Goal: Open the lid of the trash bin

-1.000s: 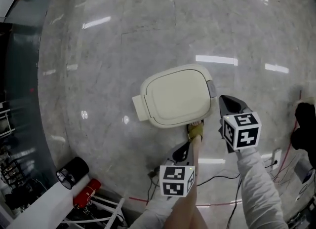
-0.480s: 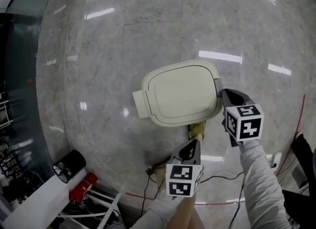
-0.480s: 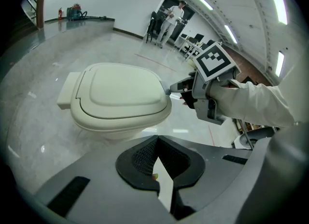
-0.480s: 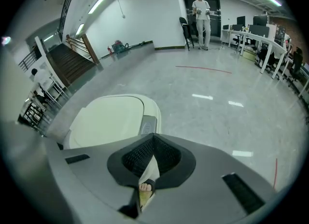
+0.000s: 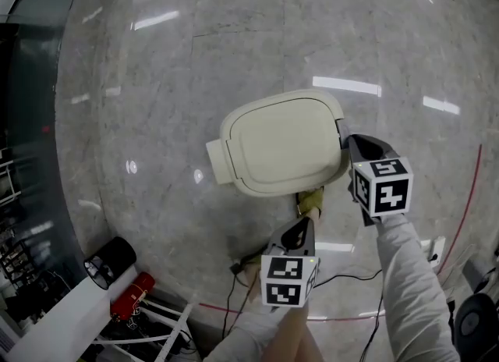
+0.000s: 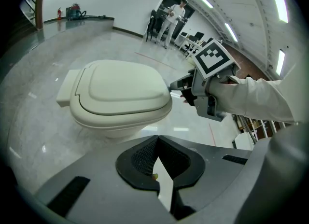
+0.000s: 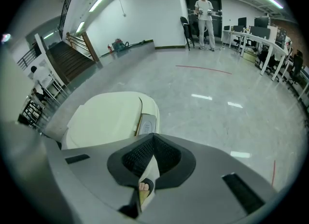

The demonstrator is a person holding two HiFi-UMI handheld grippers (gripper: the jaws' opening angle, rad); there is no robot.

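Floor: pale polished marble floor (image 5: pixel 195 56) spreads beneath us.
Trash bin: cream trash bin (image 5: pixel 234 167) stands just ahead of us.
Lid: lid (image 5: pixel 277 143) lies flat; we judge closed tips could skid off it or shove the bin.
Right gripper: our right gripper (image 5: pixel 350 143), jaws together and empty, sits just beside the rim's grey panel (image 7: pixel 145 123).
Left gripper: our left gripper (image 5: pixel 309 220), closed on nothing, hangs nearer us, apart from the bin.

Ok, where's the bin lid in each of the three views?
Head view: the lid sits at centre, cream and closed.
Left gripper view: left of centre, in the upper half.
Right gripper view: lower left.
Shared landmark: the grey panel on the lid's edge, also in the right gripper view. The right gripper points at that edge in the left gripper view.
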